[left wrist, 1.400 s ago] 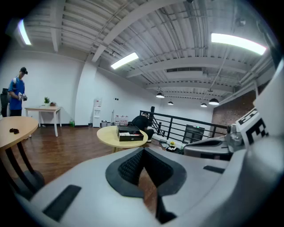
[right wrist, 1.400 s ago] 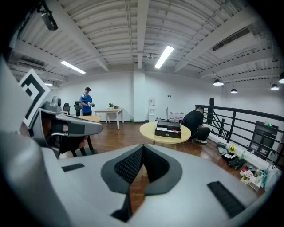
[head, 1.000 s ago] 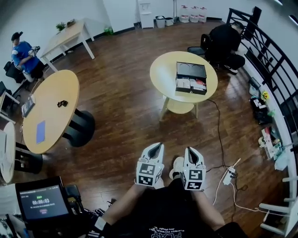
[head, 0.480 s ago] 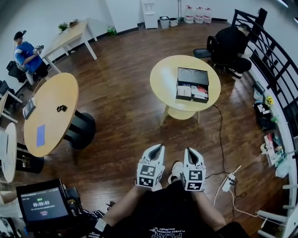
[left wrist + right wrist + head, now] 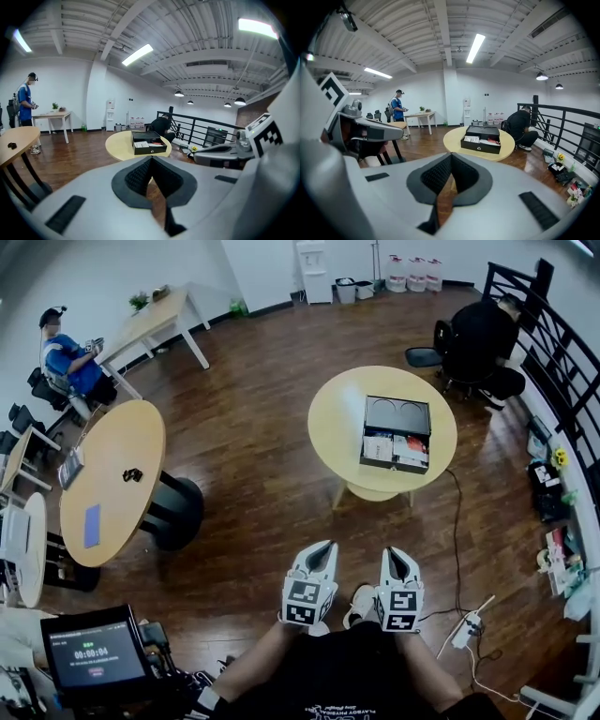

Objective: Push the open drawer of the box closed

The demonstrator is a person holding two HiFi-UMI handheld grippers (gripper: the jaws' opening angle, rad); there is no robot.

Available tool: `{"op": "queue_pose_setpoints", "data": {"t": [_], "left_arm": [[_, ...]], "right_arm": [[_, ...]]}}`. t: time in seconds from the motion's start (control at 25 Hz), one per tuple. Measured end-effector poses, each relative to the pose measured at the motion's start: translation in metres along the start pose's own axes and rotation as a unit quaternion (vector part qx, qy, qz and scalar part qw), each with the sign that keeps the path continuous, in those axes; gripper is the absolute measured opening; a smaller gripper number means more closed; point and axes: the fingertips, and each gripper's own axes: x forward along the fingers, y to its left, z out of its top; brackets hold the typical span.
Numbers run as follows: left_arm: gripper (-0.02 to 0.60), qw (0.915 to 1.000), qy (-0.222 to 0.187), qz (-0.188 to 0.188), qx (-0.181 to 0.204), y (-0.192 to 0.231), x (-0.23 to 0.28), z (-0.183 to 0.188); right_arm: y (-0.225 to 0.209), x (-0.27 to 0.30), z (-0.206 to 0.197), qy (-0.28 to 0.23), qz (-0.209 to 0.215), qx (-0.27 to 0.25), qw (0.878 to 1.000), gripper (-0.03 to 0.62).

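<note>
The left hand-held gripper [image 5: 322,549] and right hand-held gripper [image 5: 392,555] were held closed and empty near the body, presumably for approach, since the box [image 5: 397,415] with its open drawer [image 5: 394,450] was set well apart on the round worktop [image 5: 337,418].

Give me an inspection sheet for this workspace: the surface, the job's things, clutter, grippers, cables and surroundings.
Surface: round table, pale wooden top, across the floor from the grippers.
Job's things: black box on the round table; its drawer is pulled open toward the person, with papers inside.
Clutter: nothing seen on the round table besides the box.
Grippers: left gripper and right gripper both shut, empty, held low and well short of the box.
Cables: power strip on the floor; dark cable runs from the table.
Surroundings: oval table at left, person in blue, seated person, railing, screen.
</note>
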Motion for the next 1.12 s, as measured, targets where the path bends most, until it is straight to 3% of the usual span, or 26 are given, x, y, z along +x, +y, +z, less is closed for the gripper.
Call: {"op": "queue_pose_setpoints", "data": {"t": [0.44, 0.72, 1.12], "left_arm": [[-0.004, 0.9998, 0.011, 0.019, 0.000, 0.000, 0.060, 0.015], [-0.003, 0.9991, 0.011, 0.040, 0.002, -0.001, 0.072, 0.033], [-0.003, 0.9992, 0.017, 0.037, -0.004, -0.010, 0.092, 0.046]], "right_arm": [[-0.048, 0.040, -0.003, 0.009, 0.014, 0.033, 0.999, 0.005], [-0.066, 0.048, 0.021, -0.006, 0.022, 0.022, 0.999, 0.005], [-0.089, 0.061, 0.032, 0.001, 0.025, 0.027, 0.999, 0.005]]}}
